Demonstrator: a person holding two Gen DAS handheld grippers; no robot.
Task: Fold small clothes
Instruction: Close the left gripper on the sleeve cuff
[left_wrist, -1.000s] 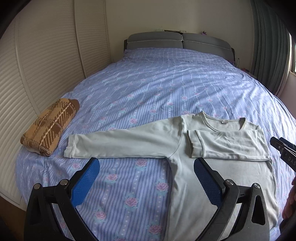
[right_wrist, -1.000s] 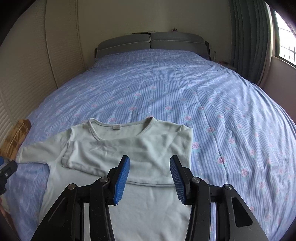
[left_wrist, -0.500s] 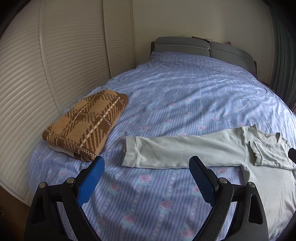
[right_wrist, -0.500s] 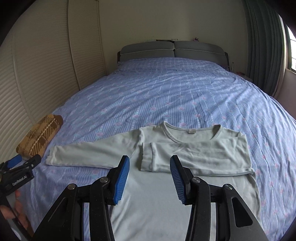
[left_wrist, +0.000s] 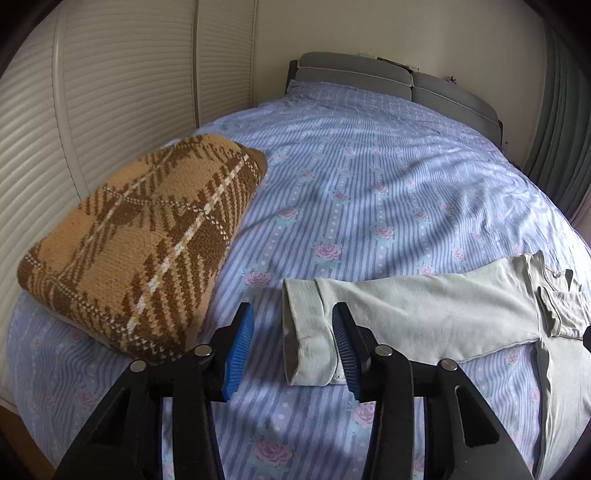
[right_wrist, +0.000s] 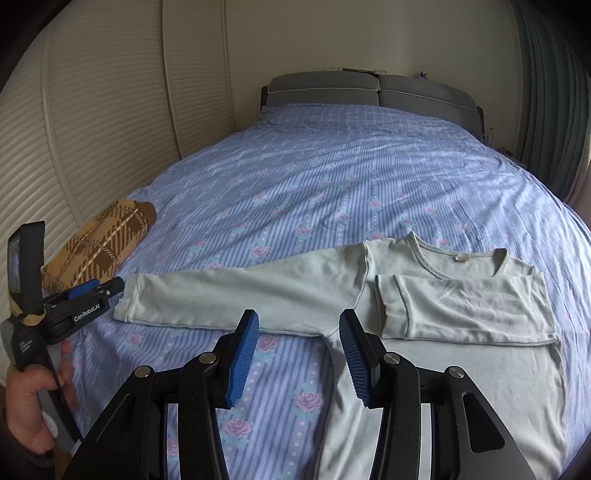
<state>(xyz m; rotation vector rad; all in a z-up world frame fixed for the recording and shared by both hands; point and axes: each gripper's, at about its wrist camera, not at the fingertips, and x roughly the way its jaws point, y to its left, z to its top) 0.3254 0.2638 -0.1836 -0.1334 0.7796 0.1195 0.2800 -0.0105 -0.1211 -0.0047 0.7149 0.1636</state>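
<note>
A pale grey-green long-sleeved shirt (right_wrist: 436, 295) lies flat on the bed. Its right sleeve (right_wrist: 469, 310) is folded across the chest. Its left sleeve (left_wrist: 406, 310) stretches out to the left, ending in a cuff (left_wrist: 306, 332). My left gripper (left_wrist: 291, 350) is open and sits low at that cuff, with the cuff partly between its blue pads; it also shows in the right wrist view (right_wrist: 94, 291). My right gripper (right_wrist: 297, 354) is open and empty, hovering above the armpit of the left sleeve.
A folded brown plaid knit (left_wrist: 140, 251) lies at the bed's left edge, close to the cuff. The bed has a blue striped floral sheet (right_wrist: 351, 177). A slatted wardrobe (right_wrist: 92, 110) stands on the left, a grey headboard (right_wrist: 369, 88) behind, curtains (right_wrist: 554, 92) on the right.
My left gripper has moved left along the outstretched sleeve to its cuff, dropped low and narrowed its opening. My right gripper has shifted left from the chest to the armpit.
</note>
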